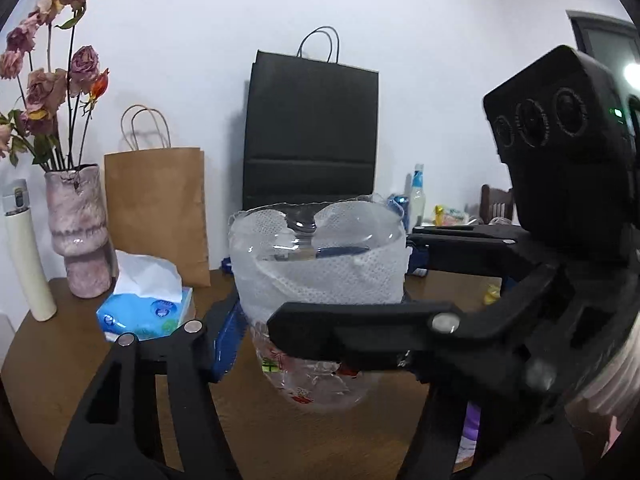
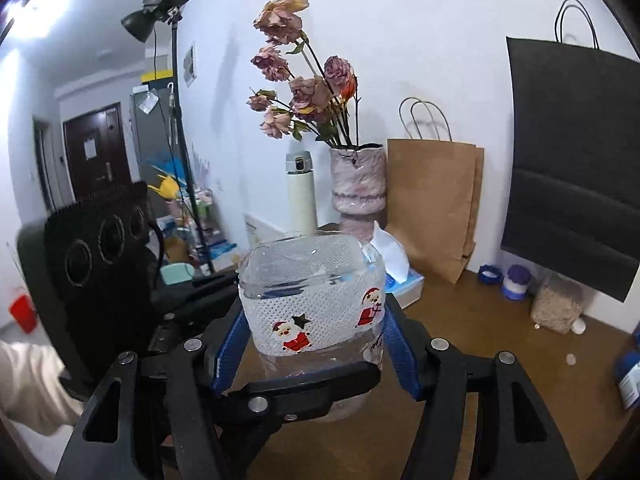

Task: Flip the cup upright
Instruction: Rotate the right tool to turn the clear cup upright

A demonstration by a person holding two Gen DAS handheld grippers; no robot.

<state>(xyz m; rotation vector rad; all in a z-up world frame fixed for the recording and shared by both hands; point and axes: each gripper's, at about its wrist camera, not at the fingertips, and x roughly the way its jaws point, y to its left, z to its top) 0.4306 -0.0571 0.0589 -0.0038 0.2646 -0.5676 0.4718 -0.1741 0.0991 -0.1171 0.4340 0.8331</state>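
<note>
The cup (image 1: 320, 276) is clear plastic with a white mesh sleeve and Santa stickers. It stands upright, mouth up, above the brown table (image 1: 52, 364); I cannot tell if its base touches. In the right wrist view the cup (image 2: 316, 300) sits between my right gripper's blue pads (image 2: 230, 354), which press its sides. My right gripper (image 2: 314, 344) is shut on it. My left gripper (image 1: 320, 332) also holds the cup; only its left blue pad (image 1: 226, 340) shows, against the cup's side. The right gripper's arm (image 1: 400, 328) crosses in front.
A pink vase (image 1: 78, 236) of dried roses, a cream flask (image 1: 26, 252), a blue tissue pack (image 1: 146, 312), a brown paper bag (image 1: 158, 208) and a black bag (image 1: 312, 136) stand behind the cup. Small jars (image 2: 518, 282) and a grain bag (image 2: 558, 306) sit at the right.
</note>
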